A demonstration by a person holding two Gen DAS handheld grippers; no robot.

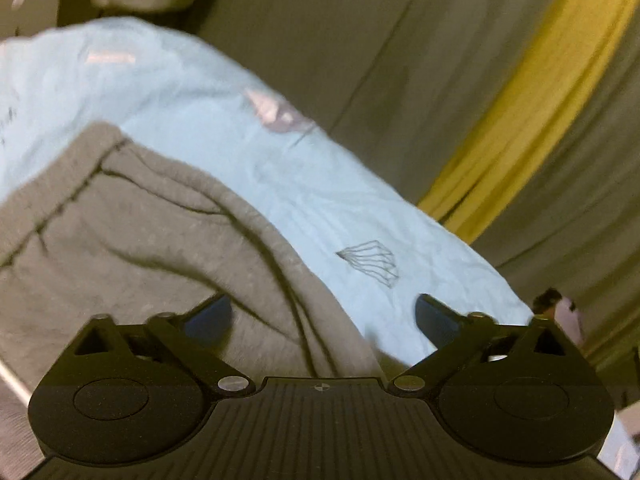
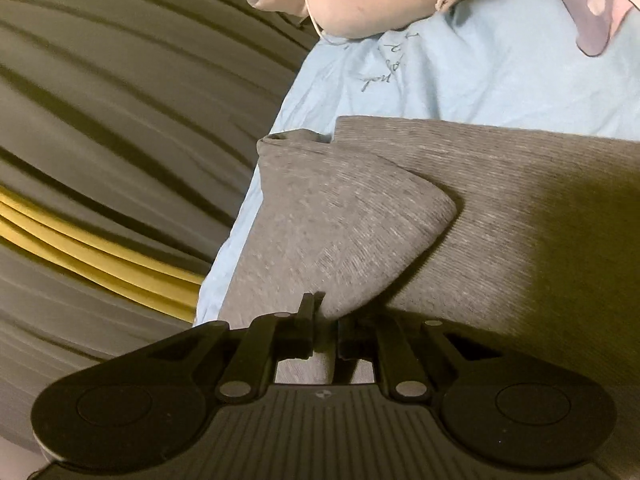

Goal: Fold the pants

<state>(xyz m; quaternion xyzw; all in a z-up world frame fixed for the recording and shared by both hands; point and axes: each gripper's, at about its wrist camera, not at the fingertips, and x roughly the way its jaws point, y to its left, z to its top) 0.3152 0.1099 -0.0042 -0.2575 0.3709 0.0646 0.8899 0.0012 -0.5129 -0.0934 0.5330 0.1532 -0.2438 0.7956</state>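
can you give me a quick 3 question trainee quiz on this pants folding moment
1. True or false: the left gripper is shut on the grey pants.
2. Which gripper is pinching the pants? A) left B) right C) both
3. Fill in: the pants lie on a light ____ sheet.

Key:
1. False. Its fingers are spread wide, with nothing between them.
2. B. The right gripper has its fingers closed on a lifted fold of the grey pants.
3. Blue; the light blue sheet shows in the right wrist view too.
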